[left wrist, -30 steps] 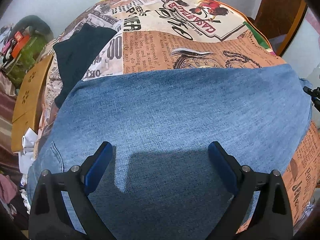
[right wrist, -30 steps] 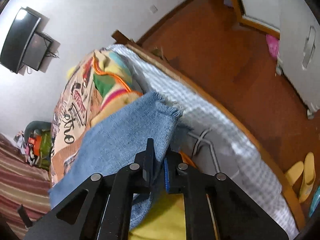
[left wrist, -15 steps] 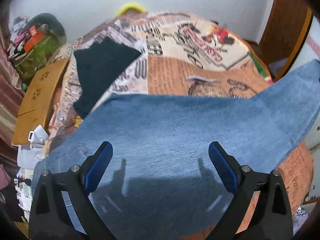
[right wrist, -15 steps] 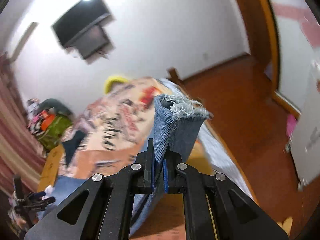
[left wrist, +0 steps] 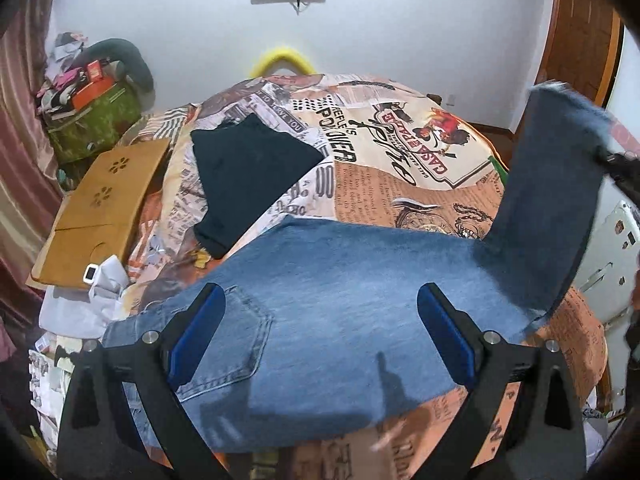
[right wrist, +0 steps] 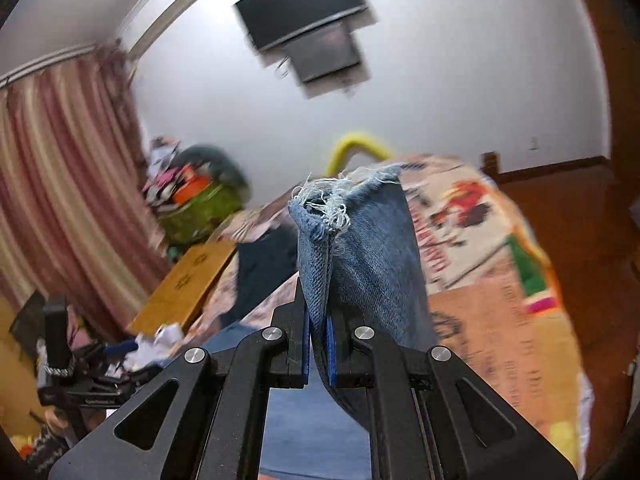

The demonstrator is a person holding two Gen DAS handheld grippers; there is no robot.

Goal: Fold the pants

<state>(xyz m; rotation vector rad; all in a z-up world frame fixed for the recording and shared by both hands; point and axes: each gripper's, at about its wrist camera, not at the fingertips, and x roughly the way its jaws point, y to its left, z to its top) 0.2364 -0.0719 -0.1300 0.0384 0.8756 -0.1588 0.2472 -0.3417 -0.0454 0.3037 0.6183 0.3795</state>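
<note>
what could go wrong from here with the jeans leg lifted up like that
The right gripper pinches the jeans only near the frayed hem, so the fabric may slip out as it swings over. The left gripper is open above the waist end and pins nothing, so the whole pair could drag across the bedspread instead of folding. The raised leg might also land askew or brush the black garment.

My right gripper (left wrist: 618, 164) is cut off at the left view's edge, blurred. The jeans (left wrist: 344, 304) hide much of the bed cover (left wrist: 400, 140); their waist sits behind my left gripper (left wrist: 320, 328). Right view: TV (right wrist: 304, 12) and clutter pile (right wrist: 192, 196) smeared.
</note>
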